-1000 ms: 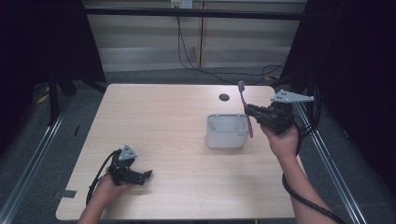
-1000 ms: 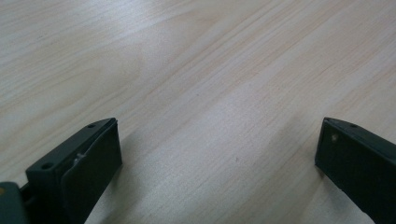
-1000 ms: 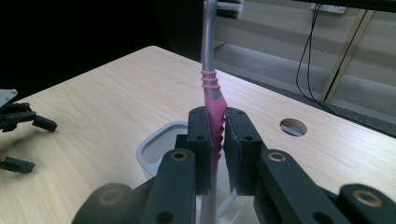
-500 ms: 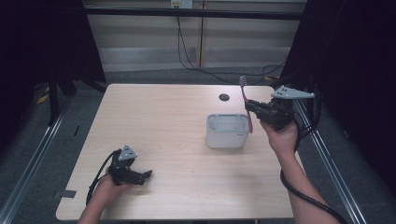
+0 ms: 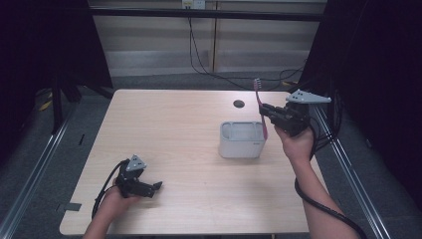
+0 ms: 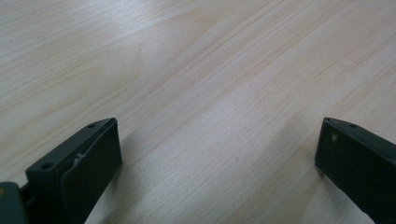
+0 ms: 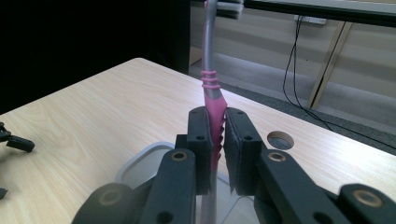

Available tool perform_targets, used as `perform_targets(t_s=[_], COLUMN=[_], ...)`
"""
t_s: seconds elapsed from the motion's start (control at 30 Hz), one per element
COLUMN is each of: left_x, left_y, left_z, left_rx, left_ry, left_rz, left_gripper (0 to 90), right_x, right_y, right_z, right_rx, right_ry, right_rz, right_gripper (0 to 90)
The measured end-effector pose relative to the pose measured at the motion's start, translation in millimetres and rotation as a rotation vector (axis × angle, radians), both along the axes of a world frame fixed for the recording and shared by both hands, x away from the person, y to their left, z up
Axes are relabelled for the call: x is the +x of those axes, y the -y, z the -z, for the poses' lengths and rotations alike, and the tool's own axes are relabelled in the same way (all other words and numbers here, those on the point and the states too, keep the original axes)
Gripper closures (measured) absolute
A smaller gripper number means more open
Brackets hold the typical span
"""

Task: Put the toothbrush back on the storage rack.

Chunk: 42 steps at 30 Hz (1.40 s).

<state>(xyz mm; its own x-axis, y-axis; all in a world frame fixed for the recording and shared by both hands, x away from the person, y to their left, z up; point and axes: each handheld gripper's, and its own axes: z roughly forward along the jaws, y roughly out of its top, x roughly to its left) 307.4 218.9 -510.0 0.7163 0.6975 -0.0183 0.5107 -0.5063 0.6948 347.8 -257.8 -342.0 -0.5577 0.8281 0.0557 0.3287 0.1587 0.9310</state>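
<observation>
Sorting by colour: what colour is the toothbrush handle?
Pink and grey toothbrush, clearest in the right gripper view.

A light wooden table (image 5: 169, 134) with a pale grain stands in the middle of a dim room, its top lit evenly from above while the surroundings fall away into darkness. Near its far edge a round cable hole (image 5: 239, 104) is cut through the top. Behind the table runs a low beige wall panel (image 5: 149, 50), crossed along its top by a dark horizontal bar (image 5: 209, 13). Black cables (image 5: 199, 55) hang down the panel and trail across the grey floor (image 5: 164, 82). Metal rails (image 5: 37, 159) run along the floor on both sides of the table, and black curtains (image 5: 45, 45) close off the left and right.
</observation>
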Motion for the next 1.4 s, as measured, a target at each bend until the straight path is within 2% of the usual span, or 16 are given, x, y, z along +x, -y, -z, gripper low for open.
perform_targets(t_s=[0.53, 0.83, 1.4], left_x=[0.0, 0.0, 0.0], left_y=[0.0, 0.0, -0.1], left_z=[0.0, 0.0, 0.0], left_rx=[0.000, -0.001, -0.001], left_ry=[0.000, 0.000, 0.000], left_rz=[0.000, 0.000, 0.000], left_gripper=[0.0, 0.0, 0.0], right_x=[9.0, 14.3, 19.9], right_y=[-0.5, -3.3, 0.2], right_z=[8.4, 14.4, 29.8], right_rx=[0.011, -0.001, 0.029], right_ry=[0.009, 0.010, -0.004], right_rz=[0.049, 0.070, 0.098], right_gripper=[81.6, 81.6, 81.5])
